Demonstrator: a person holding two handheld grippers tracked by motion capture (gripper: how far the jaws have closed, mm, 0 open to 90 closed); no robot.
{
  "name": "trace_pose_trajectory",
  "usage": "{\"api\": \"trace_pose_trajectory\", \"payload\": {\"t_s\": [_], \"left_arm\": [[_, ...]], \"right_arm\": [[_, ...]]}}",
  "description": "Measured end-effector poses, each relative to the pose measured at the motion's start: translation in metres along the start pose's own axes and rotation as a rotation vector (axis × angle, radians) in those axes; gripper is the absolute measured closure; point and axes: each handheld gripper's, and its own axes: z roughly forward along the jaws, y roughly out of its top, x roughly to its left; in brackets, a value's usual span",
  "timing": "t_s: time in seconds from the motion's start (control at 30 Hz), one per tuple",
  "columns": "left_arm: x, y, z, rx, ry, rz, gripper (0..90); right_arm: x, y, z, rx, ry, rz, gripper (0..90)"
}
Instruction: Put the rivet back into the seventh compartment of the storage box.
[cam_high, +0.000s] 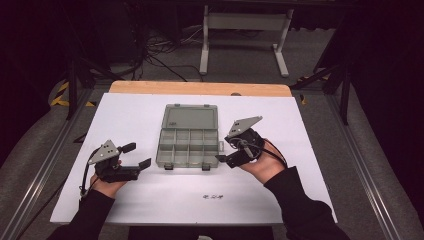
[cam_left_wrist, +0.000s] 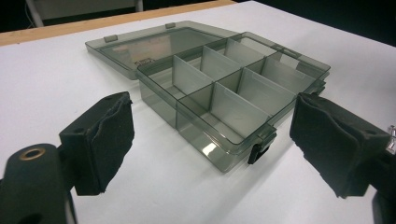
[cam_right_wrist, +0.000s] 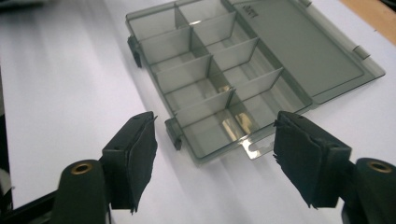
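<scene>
A smoky grey clear plastic organizer box (cam_high: 189, 147) lies in the middle of the white sheet, its lid (cam_high: 190, 117) folded flat on the far side. Its several compartments (cam_left_wrist: 224, 79) look empty. My left gripper (cam_high: 137, 155) stands open a short way left of the box's near left corner, with bare sheet between it and the box. In the left gripper view the jaws (cam_left_wrist: 210, 121) frame that corner and a black latch (cam_left_wrist: 259, 151). My right gripper (cam_high: 223, 148) is open close beside the box's near right corner (cam_right_wrist: 210, 60), nothing between its pads (cam_right_wrist: 212, 135).
The white sheet (cam_high: 150, 200) covers a wooden table whose bare edge (cam_high: 200, 88) runs along the back. A small printed mark (cam_high: 213, 196) sits near the front edge. Metal rails flank the table. Behind it stand a white frame (cam_high: 245, 30) and floor cables.
</scene>
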Motion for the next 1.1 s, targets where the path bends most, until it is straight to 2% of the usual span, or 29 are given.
{"api": "trace_pose_trajectory", "payload": {"t_s": [0.13,0.23,0.43,0.77,1.1], "left_arm": [[0.0,-0.002,-0.002,0.001,0.007,0.002,14.1],[0.0,-0.002,-0.003,-0.005,0.01,-0.001,14.0],[0.0,-0.004,-0.005,0.003,0.013,-0.005,14.1],[0.001,-0.005,-0.005,0.008,0.014,-0.007,14.1],[0.002,-0.005,-0.004,0.017,0.01,-0.006,14.1]], "right_arm": [[0.004,0.003,0.0,0.05,0.005,-0.023,29.9],[0.006,0.004,0.0,0.067,0.011,-0.029,30.0],[0.01,0.006,0.004,0.137,0.046,-0.06,29.8],[0.016,0.004,0.012,0.24,0.099,-0.078,29.5],[0.021,-0.001,0.018,0.284,0.117,-0.089,30.4]]}}
